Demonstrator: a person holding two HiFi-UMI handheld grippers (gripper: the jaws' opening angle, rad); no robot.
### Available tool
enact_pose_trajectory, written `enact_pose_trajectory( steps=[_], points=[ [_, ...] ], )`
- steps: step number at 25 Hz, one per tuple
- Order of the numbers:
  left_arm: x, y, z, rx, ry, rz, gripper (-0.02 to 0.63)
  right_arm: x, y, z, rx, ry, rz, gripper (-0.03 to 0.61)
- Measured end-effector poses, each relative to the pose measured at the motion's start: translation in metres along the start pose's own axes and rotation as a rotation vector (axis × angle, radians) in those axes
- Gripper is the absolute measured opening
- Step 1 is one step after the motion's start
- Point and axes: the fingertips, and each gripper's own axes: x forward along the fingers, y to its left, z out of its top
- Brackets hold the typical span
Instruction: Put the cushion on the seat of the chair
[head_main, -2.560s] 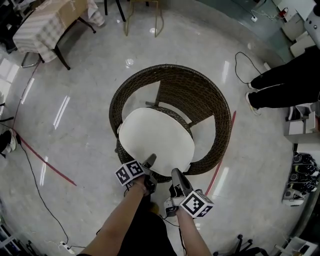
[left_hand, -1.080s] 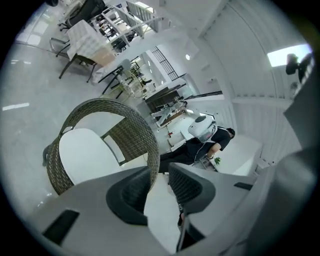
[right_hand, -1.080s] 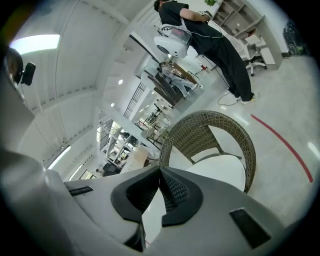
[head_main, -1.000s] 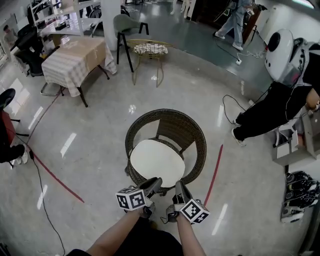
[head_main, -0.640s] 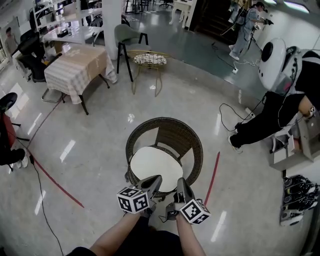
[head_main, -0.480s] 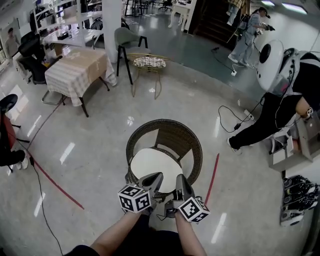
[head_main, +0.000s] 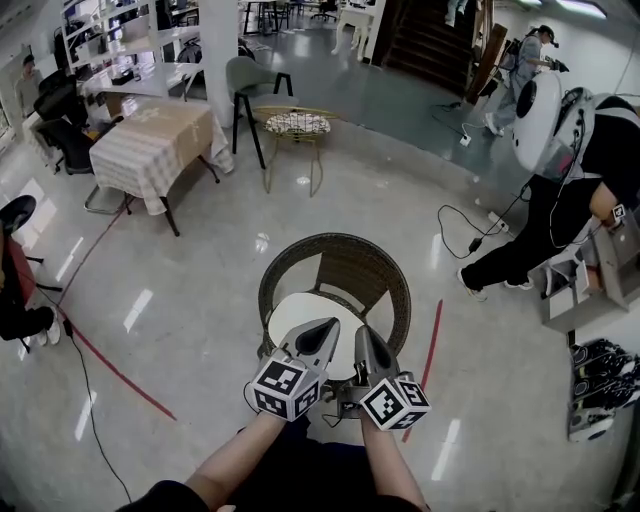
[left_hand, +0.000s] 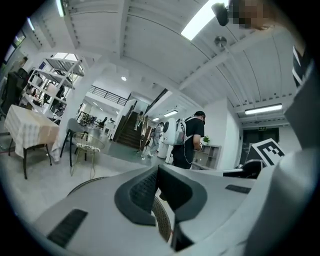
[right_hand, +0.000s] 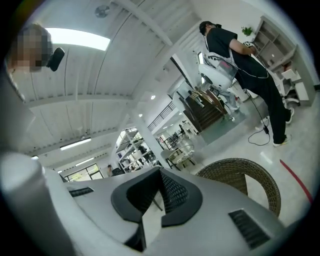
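My left gripper (head_main: 322, 332) has its two fingers shut tight together, with nothing between them. My right gripper (head_main: 366, 338) is the same: its fingertips touch and it holds nothing. The two sit side by side in front of me, close but not touching, and both point out flat across the room.

The round white soft cushion (head_main: 295, 310) lies flat on the seat of the round dark brown woven chair (head_main: 345, 262). The chair's curved back goes around the cushion from about 9 o'clock, over 12, to 3 o'clock. From my head, my grippers cover the cushion's edge at 6 o'clock.

A thin red line on the shiny grey floor (head_main: 432, 345) runs by the chair at 3 o'clock. At 12 o'clock from the chair stands a small gold wire stool (head_main: 297, 125). At 10 o'clock is a table with a checked cloth (head_main: 150, 140). At 2 o'clock a person in black clothes (head_main: 560, 185) bends over, well away from the chair
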Motion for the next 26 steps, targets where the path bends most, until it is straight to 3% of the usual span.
enact_pose_trajectory(
  steps=[10, 26],
  points=[
    [-0.003, 0.013, -0.006, 0.0, 0.011, -0.001, -0.008, 0.006, 0.012, -0.004, -0.002, -0.013, 0.01, 0.012],
    [0.0, 0.042, -0.012, 0.006, 0.043, 0.0, -0.008, 0.019, -0.001, -0.029, 0.043, 0.01, -0.054, 0.012]
  ],
)
